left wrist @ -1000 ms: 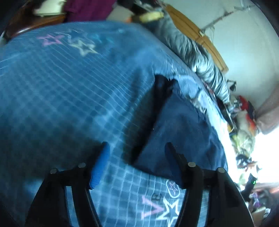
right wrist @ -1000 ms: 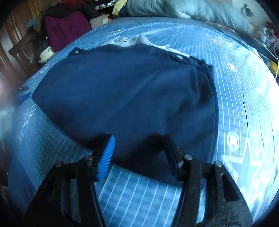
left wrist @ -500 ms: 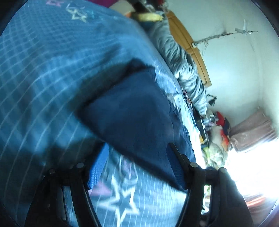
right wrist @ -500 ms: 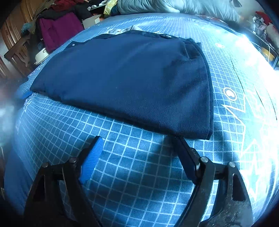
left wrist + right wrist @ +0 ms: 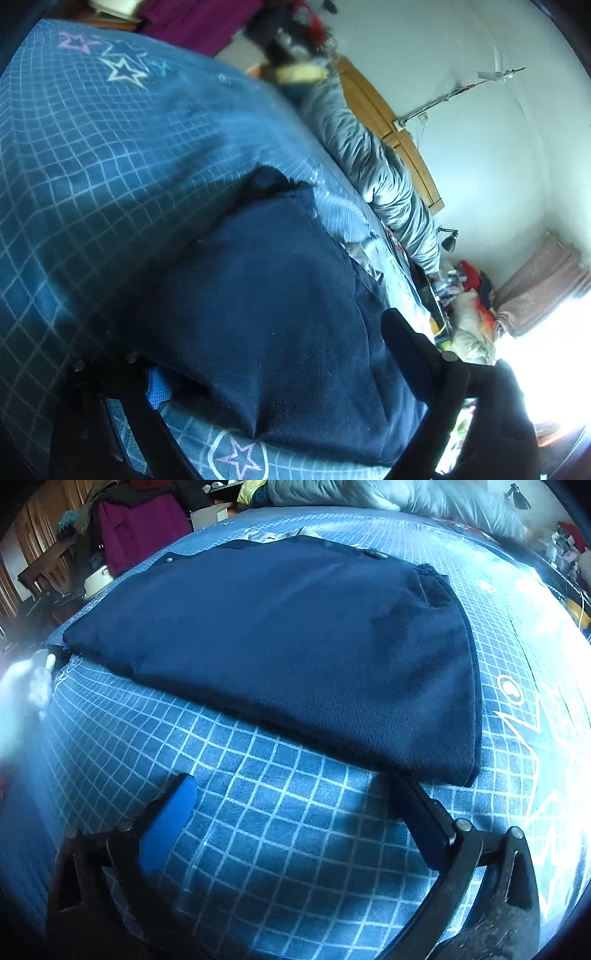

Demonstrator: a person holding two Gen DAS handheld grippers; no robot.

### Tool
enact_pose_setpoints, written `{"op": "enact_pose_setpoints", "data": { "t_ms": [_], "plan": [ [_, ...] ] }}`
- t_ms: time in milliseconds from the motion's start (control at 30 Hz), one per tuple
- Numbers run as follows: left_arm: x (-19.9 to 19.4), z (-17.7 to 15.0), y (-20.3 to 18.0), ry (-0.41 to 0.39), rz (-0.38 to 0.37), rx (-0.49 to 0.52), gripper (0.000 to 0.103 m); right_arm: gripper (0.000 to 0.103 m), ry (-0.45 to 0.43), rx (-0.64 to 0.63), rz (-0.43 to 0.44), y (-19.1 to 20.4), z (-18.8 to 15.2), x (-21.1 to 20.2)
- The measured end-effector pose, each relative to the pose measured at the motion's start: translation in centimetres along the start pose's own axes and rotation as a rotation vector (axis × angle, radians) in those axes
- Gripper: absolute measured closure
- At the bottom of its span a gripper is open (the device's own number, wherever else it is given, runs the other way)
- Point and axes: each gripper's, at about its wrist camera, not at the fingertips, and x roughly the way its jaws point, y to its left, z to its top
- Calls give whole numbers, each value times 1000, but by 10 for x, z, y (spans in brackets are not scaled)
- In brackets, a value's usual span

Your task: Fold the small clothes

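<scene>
A folded navy garment point(image 5: 277, 646) lies flat on the blue grid-patterned bedspread point(image 5: 280, 834). My right gripper point(image 5: 295, 812) is open just short of the garment's near edge, with only bedspread between its fingers; its right fingertip point(image 5: 402, 786) is at the near right corner. In the left wrist view the same navy garment point(image 5: 266, 314) fills the middle. My left gripper point(image 5: 280, 365) is open wide astride its end. The blue-padded finger point(image 5: 159, 387) is partly covered by the cloth edge, and the other finger point(image 5: 406, 343) is over the cloth.
A grey duvet point(image 5: 373, 162) lies along the wooden headboard point(image 5: 391, 125). A purple cloth point(image 5: 140, 528) and clutter are past the bed's far left corner. A pale blurred hand point(image 5: 26, 686) shows at the left. A small table with clutter point(image 5: 465, 295) stands by the bright window.
My right gripper has drawn back off the garment and opened wider, leaving it flat. My left gripper has moved in over the garment's end, its padded finger now under the edge.
</scene>
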Motion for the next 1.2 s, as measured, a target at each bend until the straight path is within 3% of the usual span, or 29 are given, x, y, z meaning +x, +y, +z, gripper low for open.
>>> {"op": "enact_pose_setpoints", "data": {
  "t_ms": [67, 100, 133, 167, 200, 300, 367, 400, 500, 567, 633, 667, 700, 733, 767, 833, 867, 933, 1000, 1133, 1200],
  "plan": [
    [-2, 5, 6, 4, -1, -34, 23, 0, -1, 0, 0, 1, 0, 1],
    [-5, 5, 13, -4, 16, -65, 48, 0, -1, 0, 2, 1, 1, 2],
    [-8, 1, 20, -4, 22, -97, 85, 0, -4, 0, 3, 0, 0, 1],
    [-7, -1, 29, 10, 21, -145, 102, 0, -6, 1, 3, 0, -1, 2],
    [-7, -3, 34, 11, 28, -171, 101, 0, -7, 1, 3, 0, -1, 1],
    [-8, -6, 21, -9, 37, -126, 102, 0, -11, 1, 3, -1, -3, 1],
    [-6, -9, 21, -23, 38, -134, 96, 0, -15, 0, 6, -2, -4, 1],
    [-3, -10, 25, -29, 41, -156, 84, 0, -16, 0, 7, -2, -4, 1],
    [4, -8, 29, -31, 54, -183, 82, 0, -16, 0, 7, -3, -5, 1],
    [12, -4, 24, -9, 70, -160, 88, 0, -14, 0, 9, -3, -4, 1],
    [17, 1, 13, 16, 97, -95, 102, 1, 7, 0, 4, -2, -1, -1],
    [17, 1, -2, 8, 109, -24, 102, 13, 21, 12, 7, -2, 2, -5],
    [14, 0, -19, -3, 115, 55, 102, 38, 19, 29, 41, -2, 8, -14],
    [12, -2, -37, -11, 120, 129, 102, 48, 10, 48, 75, -1, 16, -24],
    [10, -6, -60, -22, 131, 225, 102, 50, -19, 61, 96, 0, 25, -35],
    [6, -15, -90, -36, 132, 347, 102, 42, -109, 65, 170, 6, 53, -62],
    [6, -20, -105, -44, 133, 403, 102, 33, -141, 55, 214, 11, 71, -70],
    [8, -28, -128, -56, 125, 483, 102, 17, -185, 31, 320, 22, 115, -73],
    [12, -36, -147, -55, 112, 540, 102, 8, -218, 13, 426, 37, 163, -62],
    [22, -58, -182, -18, 81, 656, 102, 5, -136, 38, 630, 67, 244, -3],
    [32, -68, -196, 16, 65, 701, 101, 5, -77, 30, 636, 85, 272, 30]
  ]
}}
